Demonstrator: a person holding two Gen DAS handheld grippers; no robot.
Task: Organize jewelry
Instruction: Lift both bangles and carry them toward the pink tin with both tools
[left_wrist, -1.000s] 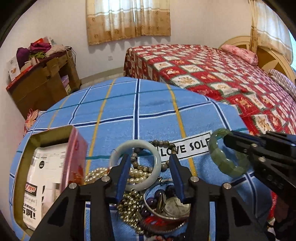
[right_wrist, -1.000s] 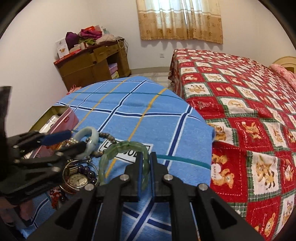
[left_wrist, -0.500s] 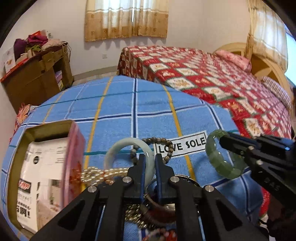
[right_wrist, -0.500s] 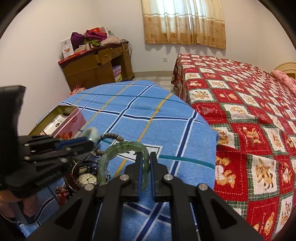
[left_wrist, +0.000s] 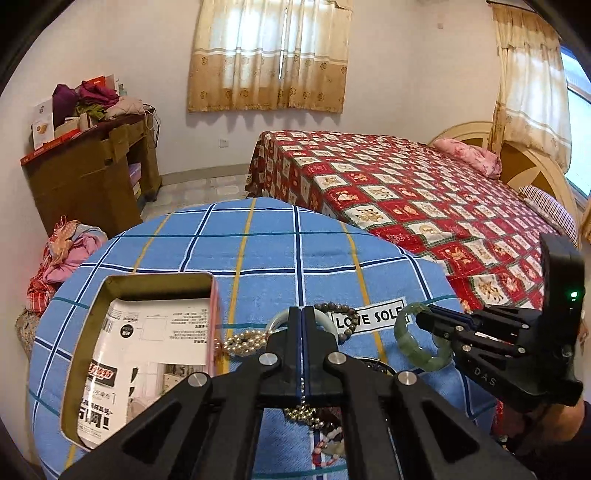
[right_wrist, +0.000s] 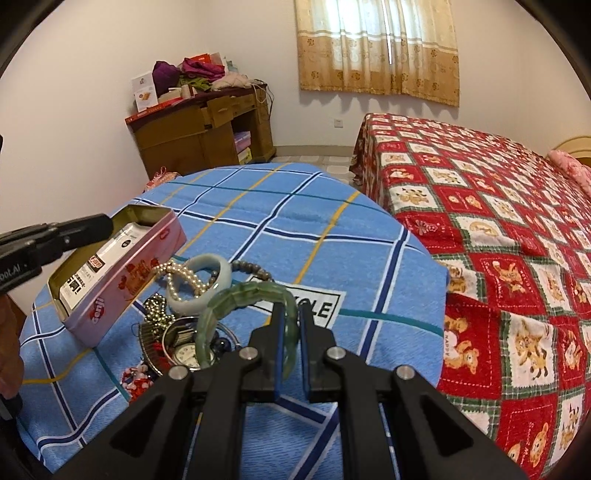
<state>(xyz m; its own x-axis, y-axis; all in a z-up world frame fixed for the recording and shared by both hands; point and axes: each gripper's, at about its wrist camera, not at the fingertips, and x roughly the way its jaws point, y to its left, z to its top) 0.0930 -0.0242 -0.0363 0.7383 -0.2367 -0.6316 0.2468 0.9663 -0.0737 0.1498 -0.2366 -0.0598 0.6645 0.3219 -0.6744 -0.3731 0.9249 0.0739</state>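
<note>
I'm mid-sort: my right gripper (right_wrist: 290, 325) has its fingers pinching the green bracelet (right_wrist: 236, 306), lifted clear of the desk (right_wrist: 295, 229). My left gripper (left_wrist: 302, 325) shows its fingers pressed together; a thin bead chain (left_wrist: 303, 406) seems caught low between them, though I can't be sure. The open tin (right_wrist: 114, 273) sits at ten o'clock from the jewelry pile (right_wrist: 184, 317). Next, I'd judge, the bracelet must travel over the tin's rim before release. It looks chunky, segmented, translucent, rigid.
</note>
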